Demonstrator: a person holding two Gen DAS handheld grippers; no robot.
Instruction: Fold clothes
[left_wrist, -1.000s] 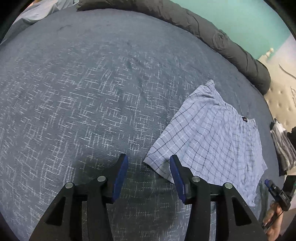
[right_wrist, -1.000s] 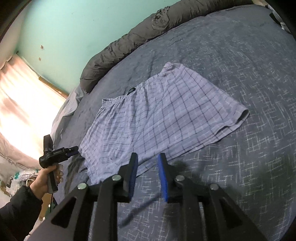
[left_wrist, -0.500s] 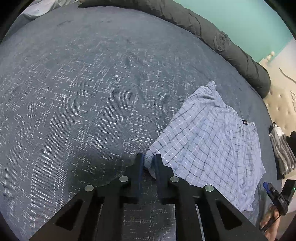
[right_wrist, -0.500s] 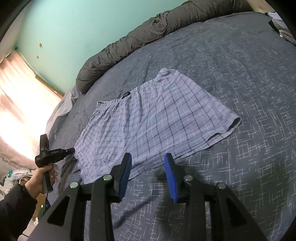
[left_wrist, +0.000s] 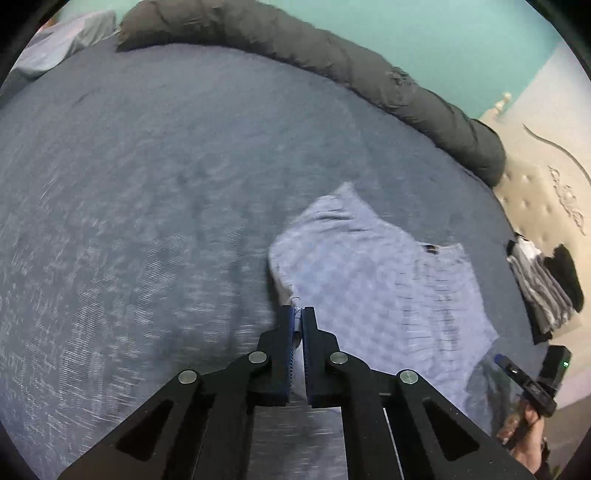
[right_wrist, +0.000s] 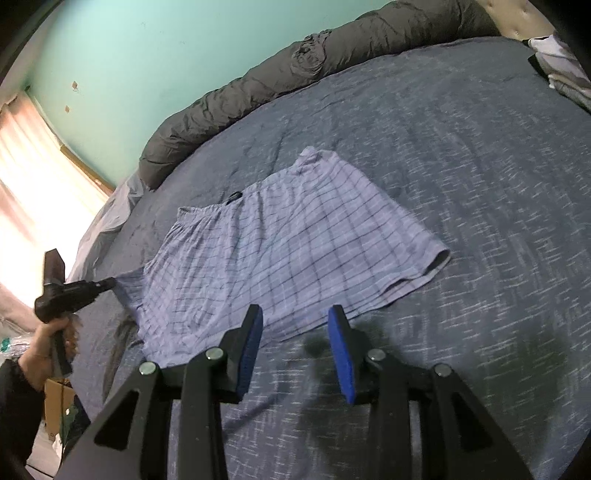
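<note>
Checked lilac shorts (right_wrist: 295, 251) are lying on the blue bed (right_wrist: 461, 147), spread mostly flat. My left tongs (left_wrist: 297, 314) are clamping one hem corner, and that corner is lifting off the bed while the rest is sagging below it. My right tongs (right_wrist: 295, 317) are hanging apart just above the near hem, gripping nothing. Dark clothes (left_wrist: 546, 284) are sitting folded by the headboard (left_wrist: 546, 192).
</note>
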